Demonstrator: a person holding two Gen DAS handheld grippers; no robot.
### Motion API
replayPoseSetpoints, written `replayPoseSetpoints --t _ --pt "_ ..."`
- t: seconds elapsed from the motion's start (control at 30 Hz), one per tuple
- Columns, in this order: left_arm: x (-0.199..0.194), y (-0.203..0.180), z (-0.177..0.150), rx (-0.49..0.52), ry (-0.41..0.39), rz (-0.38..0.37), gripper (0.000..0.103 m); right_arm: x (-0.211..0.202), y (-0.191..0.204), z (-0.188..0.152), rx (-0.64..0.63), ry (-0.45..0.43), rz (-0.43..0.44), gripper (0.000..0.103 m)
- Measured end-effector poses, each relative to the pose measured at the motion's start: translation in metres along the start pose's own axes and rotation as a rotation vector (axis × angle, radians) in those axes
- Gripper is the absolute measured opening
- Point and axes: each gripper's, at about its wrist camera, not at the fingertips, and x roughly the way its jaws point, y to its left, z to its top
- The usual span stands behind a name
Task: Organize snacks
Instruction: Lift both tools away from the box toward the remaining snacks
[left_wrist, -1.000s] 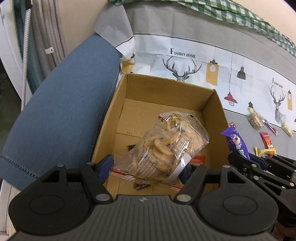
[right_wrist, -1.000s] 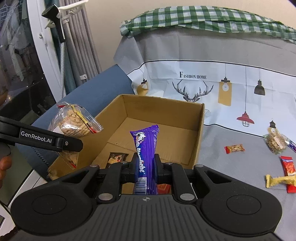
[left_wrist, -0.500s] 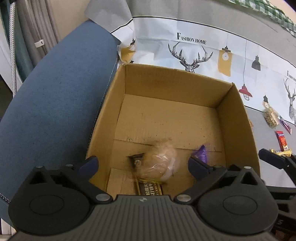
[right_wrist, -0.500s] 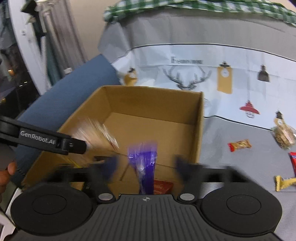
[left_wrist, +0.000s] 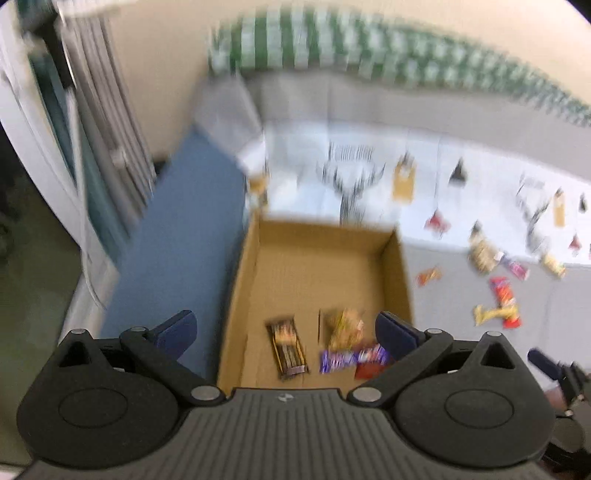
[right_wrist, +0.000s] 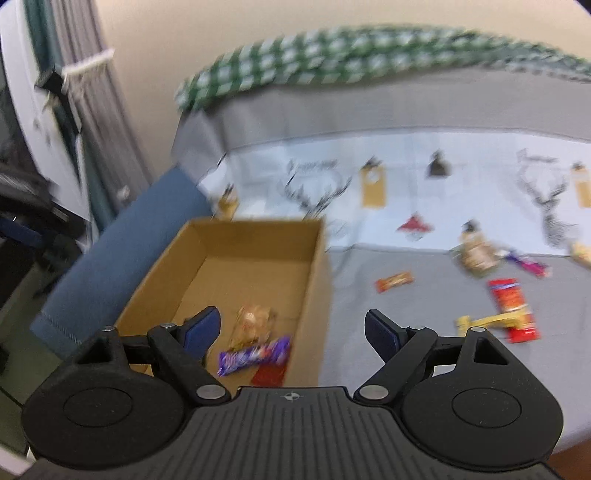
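Fingers of the left gripper (left_wrist: 286, 334) and the right gripper (right_wrist: 291, 334) are spread wide and hold nothing. Below them the purple bar (right_wrist: 253, 356) and biscuit bag (right_wrist: 253, 321) lie in the cardboard box (right_wrist: 314, 295). Farther right, loose snacks (right_wrist: 511, 308) wait on the grey cover (right_wrist: 406, 314); fetching one seems next.
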Motion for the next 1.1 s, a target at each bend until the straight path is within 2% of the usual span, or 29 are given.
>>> replayPoseSetpoints --t 0.07,0.2,0.37,0.5,0.7,0.9,1.1 --pt "-0.049 -0.007 0.006 -0.003 -0.059 0.006 0.103 -0.029 -0.011 0.003 0.022 -0.048 -0.024 0.088" --pt "-0.124 -0.021 0.003 -0.033 -0.164 -0.035 0.103 -0.073 -0.032 0.001 0.048 -0.123 -0.042 0.088" --pt "-0.172 -0.048 -0.011 -0.018 -0.239 -0.074 0.103 -0.109 -0.049 -0.008 0.033 -0.188 -0.087 0.089" --pt "-0.191 -0.065 -0.02 0.013 -0.266 -0.111 0.103 -0.13 -0.066 -0.014 0.052 -0.222 -0.129 0.089" --pt "-0.2 -0.076 -0.027 0.011 -0.291 -0.133 0.103 -0.151 -0.088 -0.024 0.085 -0.259 -0.179 0.09" --pt "-0.189 -0.103 -0.019 0.073 -0.264 -0.144 0.103 -0.153 -0.103 -0.029 0.102 -0.266 -0.21 0.09" --pt "-0.164 -0.138 0.004 0.11 -0.242 -0.148 0.103 -0.147 -0.126 -0.033 0.138 -0.262 -0.244 0.09"
